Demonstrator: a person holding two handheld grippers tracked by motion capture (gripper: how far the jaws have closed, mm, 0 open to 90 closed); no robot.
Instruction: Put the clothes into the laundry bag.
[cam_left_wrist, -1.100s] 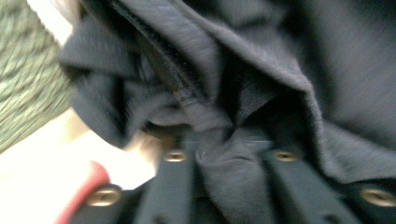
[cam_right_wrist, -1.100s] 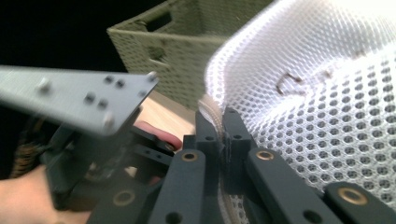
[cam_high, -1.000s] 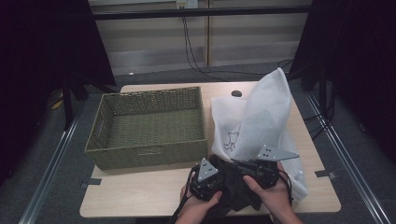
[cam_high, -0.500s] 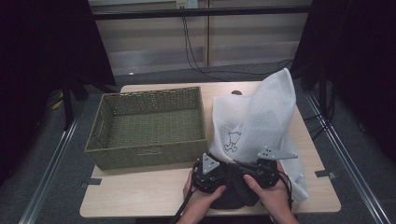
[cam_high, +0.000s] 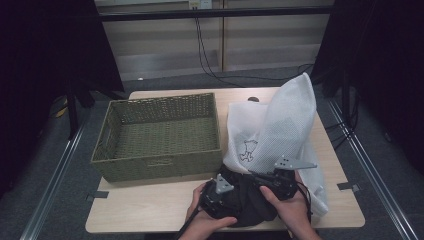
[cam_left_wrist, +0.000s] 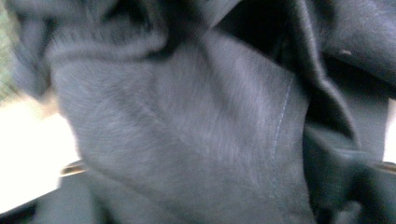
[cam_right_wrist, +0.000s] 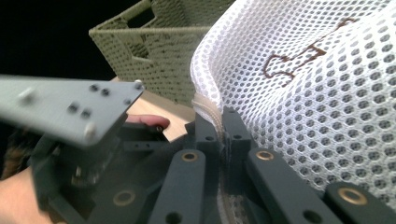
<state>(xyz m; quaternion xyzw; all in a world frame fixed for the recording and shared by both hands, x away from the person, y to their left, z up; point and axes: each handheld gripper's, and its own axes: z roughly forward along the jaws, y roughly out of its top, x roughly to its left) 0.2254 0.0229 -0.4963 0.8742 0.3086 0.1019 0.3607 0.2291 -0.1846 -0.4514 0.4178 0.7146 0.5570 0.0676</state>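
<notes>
A dark grey garment lies bunched at the table's front edge, at the mouth of a white mesh bag. My left gripper is buried in it. In the left gripper view the cloth lies close between jaws that stand wide apart; they have just been opening. My right gripper is shut on the bag's hem. Its jaws pinch the mesh edge and hold the bag's mouth up. The left gripper's grey plate shows beside them.
A green wicker basket stands on the left half of the table, its inside bare; its corner rises behind the bag. The bag's top stands tall over the right half. Bare tabletop lies in front of the basket.
My left gripper has sunk a little onto the garment. The right hand, bag and basket stay where they were.
</notes>
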